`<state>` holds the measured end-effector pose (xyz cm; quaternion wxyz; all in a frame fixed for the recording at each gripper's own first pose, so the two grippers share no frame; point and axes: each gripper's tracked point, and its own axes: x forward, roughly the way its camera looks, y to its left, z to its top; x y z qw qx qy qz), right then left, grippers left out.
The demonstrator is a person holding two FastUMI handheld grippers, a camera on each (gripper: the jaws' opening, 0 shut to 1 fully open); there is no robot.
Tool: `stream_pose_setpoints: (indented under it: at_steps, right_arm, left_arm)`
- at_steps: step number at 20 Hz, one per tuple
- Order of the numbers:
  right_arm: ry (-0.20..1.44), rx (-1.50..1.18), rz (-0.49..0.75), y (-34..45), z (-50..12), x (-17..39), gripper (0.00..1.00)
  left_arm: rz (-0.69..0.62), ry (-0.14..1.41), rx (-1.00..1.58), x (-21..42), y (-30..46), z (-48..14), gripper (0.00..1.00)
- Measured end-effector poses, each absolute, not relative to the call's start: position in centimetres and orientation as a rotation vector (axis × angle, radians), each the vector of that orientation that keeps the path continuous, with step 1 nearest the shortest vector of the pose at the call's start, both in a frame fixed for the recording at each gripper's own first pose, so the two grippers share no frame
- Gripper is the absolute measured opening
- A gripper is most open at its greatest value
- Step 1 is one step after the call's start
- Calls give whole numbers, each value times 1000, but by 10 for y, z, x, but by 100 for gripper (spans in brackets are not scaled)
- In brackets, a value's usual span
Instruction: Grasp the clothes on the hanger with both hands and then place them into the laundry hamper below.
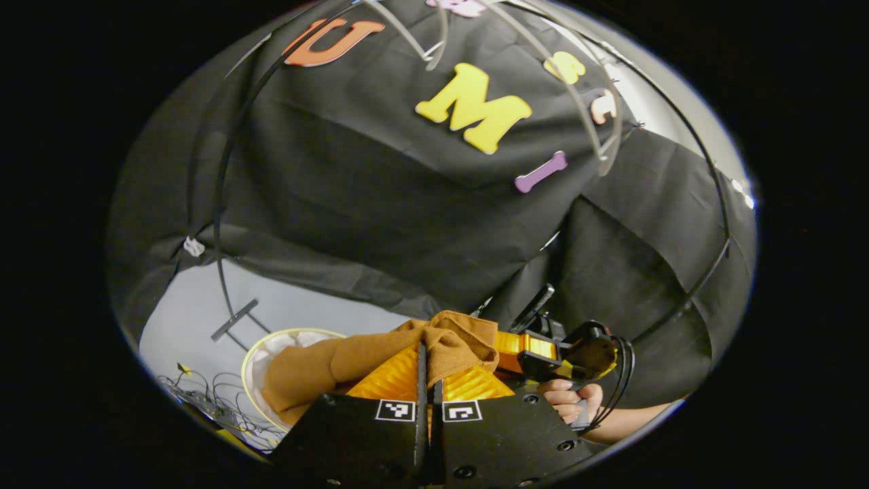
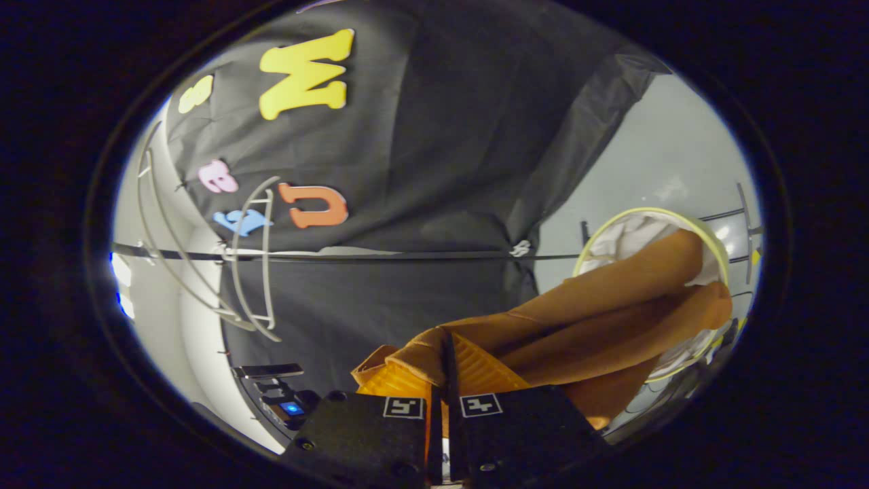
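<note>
A brown garment (image 1: 380, 356) hangs from both grippers and trails down toward the round white hamper (image 1: 261, 353) with a yellow-green rim. My left gripper (image 1: 424, 363) is shut on a bunched fold of the cloth. In the left gripper view the right gripper (image 1: 543, 350) sits close on the right, held by a hand (image 1: 574, 401), with cloth reaching it. My right gripper (image 2: 445, 360) is shut on another fold of the garment (image 2: 611, 305), whose long part drapes over the hamper (image 2: 614, 224). Empty pale hangers (image 2: 254, 265) hang on the black rail (image 2: 373, 256).
A black rack frame (image 1: 220, 204) curves along the left, its foot (image 1: 234, 319) on the grey floor. Loose cables (image 1: 210, 394) lie beside the hamper. More pale hangers (image 1: 584, 102) hang at the upper right. A small device with a blue light (image 2: 292, 407) shows at lower left.
</note>
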<state>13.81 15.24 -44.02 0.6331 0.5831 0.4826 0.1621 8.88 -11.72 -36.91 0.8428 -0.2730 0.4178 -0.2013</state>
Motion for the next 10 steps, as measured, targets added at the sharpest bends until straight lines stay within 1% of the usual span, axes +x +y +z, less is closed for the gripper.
stream_pose_setpoints:
  at_steps: [5, 6, 7, 8, 9, 10]
  right_arm:
    - [1273, 1095, 143, 150, -532, 135, 7]
    - [1308, 1054, 93, 146, -547, 134, 7]
    - [1350, 1003, 51, 145, -564, 131, 7]
    - [1386, 945, 24, 144, -579, 126, 8]
    - [1423, 869, 3, 139, -593, 119, 11]
    - [1461, 797, -11, 134, -595, 110, 16]
  left_arm:
    - [-272, 1056, -540, 83, -108, -438, 1]
    - [-247, 1095, -533, 77, -108, -447, 8]
    - [-236, 1138, -524, 72, -110, -455, 1]
    - [-203, 1180, -492, 66, -105, -464, 1]
    - [-173, 1224, -454, 61, -99, -470, 9]
    - [-132, 1268, -422, 55, -91, -477, 1]
